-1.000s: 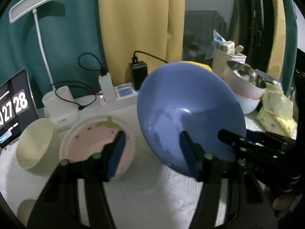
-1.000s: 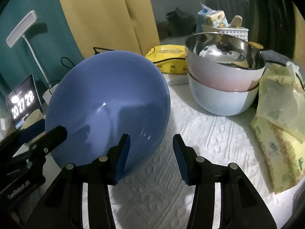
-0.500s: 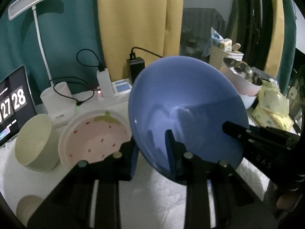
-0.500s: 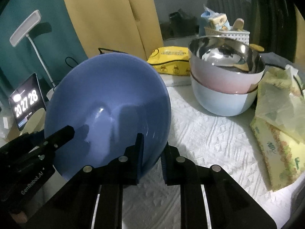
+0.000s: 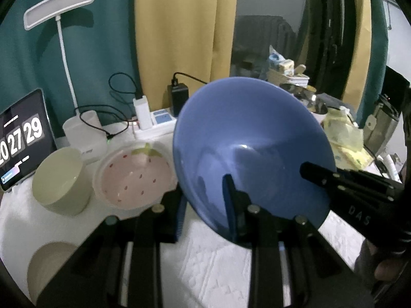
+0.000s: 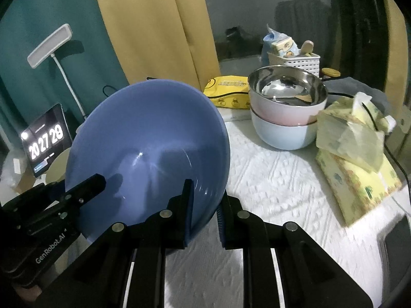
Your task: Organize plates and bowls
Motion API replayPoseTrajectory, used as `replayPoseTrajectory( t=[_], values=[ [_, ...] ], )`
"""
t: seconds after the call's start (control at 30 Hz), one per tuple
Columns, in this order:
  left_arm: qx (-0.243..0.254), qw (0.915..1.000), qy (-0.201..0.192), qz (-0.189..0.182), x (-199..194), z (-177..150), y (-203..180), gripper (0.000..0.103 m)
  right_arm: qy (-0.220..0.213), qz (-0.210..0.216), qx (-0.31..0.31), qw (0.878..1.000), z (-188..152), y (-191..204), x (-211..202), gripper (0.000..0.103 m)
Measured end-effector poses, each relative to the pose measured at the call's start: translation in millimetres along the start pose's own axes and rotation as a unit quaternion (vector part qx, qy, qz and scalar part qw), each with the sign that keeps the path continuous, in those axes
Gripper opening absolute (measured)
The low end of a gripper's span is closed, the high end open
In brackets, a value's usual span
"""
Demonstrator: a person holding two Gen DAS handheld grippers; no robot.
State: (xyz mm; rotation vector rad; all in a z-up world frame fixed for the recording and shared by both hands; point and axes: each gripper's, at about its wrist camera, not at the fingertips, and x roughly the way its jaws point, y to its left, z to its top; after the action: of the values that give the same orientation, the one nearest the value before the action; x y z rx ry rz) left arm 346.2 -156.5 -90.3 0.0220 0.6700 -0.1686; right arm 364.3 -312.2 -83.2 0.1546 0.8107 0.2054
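So a second earlier both tongs were open around the blue bowl (image 5: pixel 246 148); by now my left tongs (image 5: pixel 205 205) and right tongs (image 6: pixel 204 210) had each clamped onto its rim and tipped it up off the white tablecloth (image 6: pixel 277 179). I figured it was headed for the stacked bowls (image 6: pixel 285 118).

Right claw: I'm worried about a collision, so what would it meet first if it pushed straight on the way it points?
The right claw is already clamped on the rim of the blue bowl, so the bowl goes with it. Beyond lies the white tablecloth, probably first; depth is unclear.
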Motion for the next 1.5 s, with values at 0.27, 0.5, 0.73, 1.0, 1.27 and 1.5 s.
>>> replayPoseTrajectory(
  t=[0.27,0.5,0.73,1.0,1.27,1.5],
  values=[
    [-0.003,0.9999,-0.006,-0.009,-25,-14,-1,0.028,-0.008,-0.008,-0.003,1.000,-14,10,-28,0.018],
    [-0.009,0.9997,-0.002,-0.022,-41,-31,3,0.028,0.002,-0.011,-0.001,1.000,-31,16,-44,0.018],
    [-0.017,0.9990,0.018,-0.037,-53,-54,4,0.028,0.017,-0.022,-0.007,1.000,-53,21,-57,0.018],
    [-0.017,0.9985,0.028,-0.044,-66,-75,5,0.028,0.032,-0.026,0.007,0.999,-73,25,-68,0.018],
    [-0.017,0.9976,0.045,-0.049,-69,-88,4,0.028,0.046,-0.030,0.013,0.998,-83,28,-73,0.021],
    [-0.021,0.9969,0.059,-0.047,-70,-93,7,0.029,0.054,-0.028,0.014,0.998,-84,30,-75,0.021]
  ],
)
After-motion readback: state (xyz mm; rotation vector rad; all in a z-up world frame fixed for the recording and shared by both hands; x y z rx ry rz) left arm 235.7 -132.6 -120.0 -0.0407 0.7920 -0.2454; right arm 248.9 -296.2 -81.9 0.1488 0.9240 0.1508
